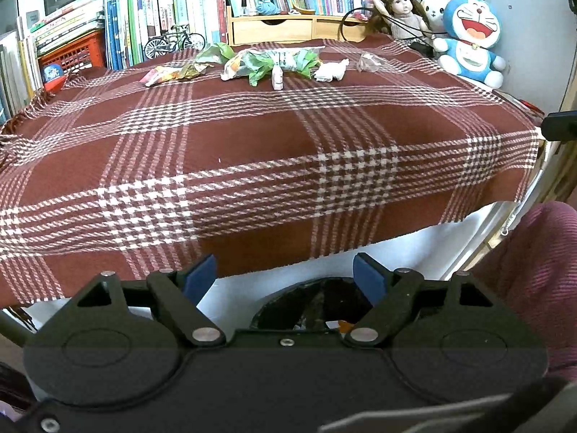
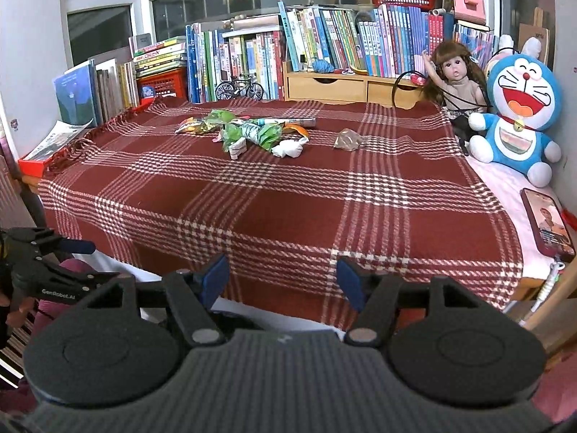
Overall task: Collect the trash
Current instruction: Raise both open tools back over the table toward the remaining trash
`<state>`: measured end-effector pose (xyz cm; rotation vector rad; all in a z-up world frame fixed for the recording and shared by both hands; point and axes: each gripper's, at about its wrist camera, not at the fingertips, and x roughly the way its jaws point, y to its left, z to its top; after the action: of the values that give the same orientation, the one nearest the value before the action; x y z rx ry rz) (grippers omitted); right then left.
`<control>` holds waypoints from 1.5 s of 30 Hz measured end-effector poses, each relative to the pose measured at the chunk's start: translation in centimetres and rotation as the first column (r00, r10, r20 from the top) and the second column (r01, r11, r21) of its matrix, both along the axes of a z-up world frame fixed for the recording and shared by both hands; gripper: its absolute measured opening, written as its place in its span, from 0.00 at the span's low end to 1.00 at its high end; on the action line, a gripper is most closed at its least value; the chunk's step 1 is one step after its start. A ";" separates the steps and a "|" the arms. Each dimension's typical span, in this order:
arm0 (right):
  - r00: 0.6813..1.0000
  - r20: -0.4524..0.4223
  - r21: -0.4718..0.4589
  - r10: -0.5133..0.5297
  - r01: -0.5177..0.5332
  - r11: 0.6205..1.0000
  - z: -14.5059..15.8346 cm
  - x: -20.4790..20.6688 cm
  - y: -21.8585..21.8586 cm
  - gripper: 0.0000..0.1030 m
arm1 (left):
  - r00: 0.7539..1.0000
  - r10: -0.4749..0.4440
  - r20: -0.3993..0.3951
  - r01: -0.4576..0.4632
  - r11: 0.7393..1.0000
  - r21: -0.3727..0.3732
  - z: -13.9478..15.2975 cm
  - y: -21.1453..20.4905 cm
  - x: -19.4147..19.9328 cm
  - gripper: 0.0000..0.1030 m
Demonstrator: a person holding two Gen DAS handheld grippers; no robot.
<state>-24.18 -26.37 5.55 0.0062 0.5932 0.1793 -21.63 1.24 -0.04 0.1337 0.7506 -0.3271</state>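
A bench draped in a red plaid cloth [image 2: 288, 195] fills both views. Near its far edge lies the trash, a loose cluster of green and orange wrappers [image 2: 249, 131], with a crumpled white tissue [image 2: 290, 148] and a clear plastic scrap [image 2: 348, 140] just beside it. Below the near edge sits a dark bin [image 1: 317, 303]. The left hand-held gripper [image 1: 285, 276] and right hand-held gripper [image 2: 283, 278] both stand wide and empty, well apart from the trash. Step in hand: the approach. The next move likely calls for a long reach across the cloth.
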 end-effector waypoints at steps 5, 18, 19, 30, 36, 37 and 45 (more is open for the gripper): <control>1.000 -0.010 -0.004 0.002 -0.002 1.000 -0.4 0.9 0.0 0.77 | 1.000 0.004 -0.001 -0.004 1.000 0.004 -0.1 0.0 0.2 0.79; 1.000 -0.016 -0.008 0.006 -0.006 1.000 -1.2 3.1 -0.7 0.80 | 1.000 0.011 -0.009 -0.011 0.999 0.034 -0.1 -0.4 1.6 0.80; 1.000 -0.013 -0.014 0.007 -0.007 1.000 -1.3 3.3 -0.8 0.81 | 1.000 0.015 -0.010 -0.015 0.999 0.042 -0.1 -0.5 1.7 0.80; 0.999 -0.007 -0.019 0.041 -0.041 0.999 -2.8 4.1 -1.4 0.81 | 1.000 0.019 -0.011 -0.018 0.998 0.063 0.3 -2.0 2.9 0.80; 0.999 -0.023 -0.004 0.026 -0.026 1.000 -3.3 4.8 -2.1 0.81 | 1.000 0.020 -0.019 -0.019 0.998 0.061 0.2 -2.3 3.3 0.80; 1.000 -0.020 0.000 0.023 -0.023 1.000 -3.2 4.7 -2.3 0.81 | 1.000 0.021 -0.019 -0.020 0.998 0.062 0.2 -2.3 3.4 0.80; 0.999 -0.023 0.023 -0.032 0.033 0.999 -1.3 2.5 -4.8 0.81 | 1.000 0.017 -0.023 -0.016 0.999 0.040 0.3 -2.3 3.7 0.80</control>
<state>-21.65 -31.14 4.24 0.0400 0.6128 0.1548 -17.95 -1.02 0.21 0.1611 0.7814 -0.2988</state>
